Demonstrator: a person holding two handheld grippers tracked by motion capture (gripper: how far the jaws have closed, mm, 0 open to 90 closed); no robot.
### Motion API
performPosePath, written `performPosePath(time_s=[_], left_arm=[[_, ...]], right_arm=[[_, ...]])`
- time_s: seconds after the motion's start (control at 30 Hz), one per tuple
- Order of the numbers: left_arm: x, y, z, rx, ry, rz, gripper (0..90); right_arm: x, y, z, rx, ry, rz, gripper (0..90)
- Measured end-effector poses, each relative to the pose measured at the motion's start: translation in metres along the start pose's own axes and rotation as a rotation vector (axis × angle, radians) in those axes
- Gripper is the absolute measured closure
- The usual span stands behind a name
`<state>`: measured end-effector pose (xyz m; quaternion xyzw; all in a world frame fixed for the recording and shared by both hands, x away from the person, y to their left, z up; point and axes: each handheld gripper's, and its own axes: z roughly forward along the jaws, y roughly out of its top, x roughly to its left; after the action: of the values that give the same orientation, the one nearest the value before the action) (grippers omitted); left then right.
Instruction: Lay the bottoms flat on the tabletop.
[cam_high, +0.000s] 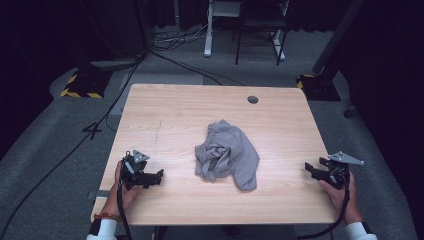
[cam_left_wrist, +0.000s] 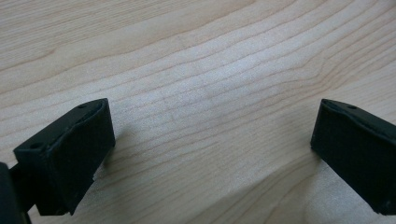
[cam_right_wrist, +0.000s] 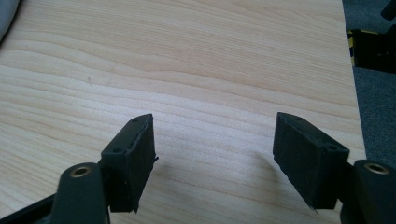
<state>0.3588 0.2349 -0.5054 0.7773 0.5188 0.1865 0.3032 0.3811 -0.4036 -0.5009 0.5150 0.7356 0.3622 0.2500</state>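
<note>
A: Status, left to right?

B: Left hand-held gripper (cam_high: 159, 175) is parked near the left edge of the tabletop (cam_high: 165, 107), jaws spread wide, nothing between them; bare wood is seen under it in the left gripper view.

A: Cloth?

B: Grey garment (cam_high: 227, 156) is crumpled in a heap at the middle of the tabletop, well apart from both hand-held grippers. Untouched.

A: Right side?

B: Right hand-held gripper (cam_high: 309, 169) is held near the right edge, jaws released, empty; a sliver of grey fabric is caught at the top left corner of the right gripper view.

A: Step?

B: Judged as the start: no grasp made yet. Next, both are to be brought inward and an edge of the garment pinched so it can be spread flat.
</note>
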Motion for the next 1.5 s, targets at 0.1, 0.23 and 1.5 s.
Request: performPosePath(time_s=[0.1,0.23,1.5], left_arm=[[0.000,-0.002,-0.002,0.003,-0.013,0.024,0.0],[-0.001,-0.005,-0.005,0.003,-0.046,0.056,0.1],[-0.060,0.021,0.015,-0.015,-0.208,0.233,18.4]], right_arm=[[0.001,0.000,0.001,0.023,0.006,-0.005,28.1],[0.004,0.001,0.005,0.059,0.008,-0.036,26.0],[0.149,0.089,0.084,0.073,0.348,-0.259,40.7]])
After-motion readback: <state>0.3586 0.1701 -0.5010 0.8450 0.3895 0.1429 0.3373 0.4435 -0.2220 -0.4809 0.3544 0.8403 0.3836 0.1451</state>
